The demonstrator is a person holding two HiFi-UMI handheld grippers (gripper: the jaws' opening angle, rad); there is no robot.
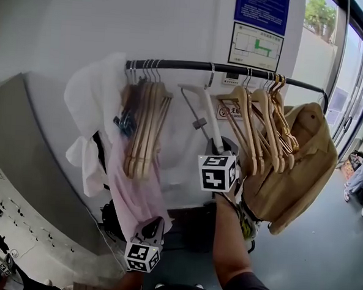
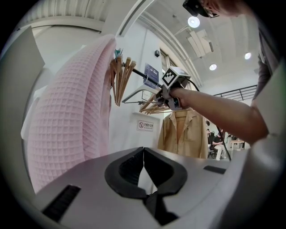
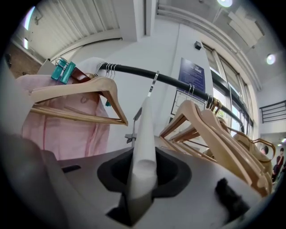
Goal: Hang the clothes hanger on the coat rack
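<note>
White clothes hanger [image 3: 144, 134]; black rail [image 3: 174, 82]; pale wooden hangers [image 1: 145, 130]; pink waffle-check garment [image 2: 71, 125]; tan jacket [image 1: 300, 164]; teal clips [image 3: 62, 71]; blue notice [image 1: 261, 10].

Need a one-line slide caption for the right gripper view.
Right gripper clamps a white hanger, its hook over the black rail between wooden hangers.

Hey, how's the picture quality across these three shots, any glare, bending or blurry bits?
Head view: the wide lens bows the rail, and the window at top right is bright. Left gripper view: round dark border, and the ceiling light flares white. Right gripper view: same dark border; the white hanger goes soft nearest the lens.
</note>
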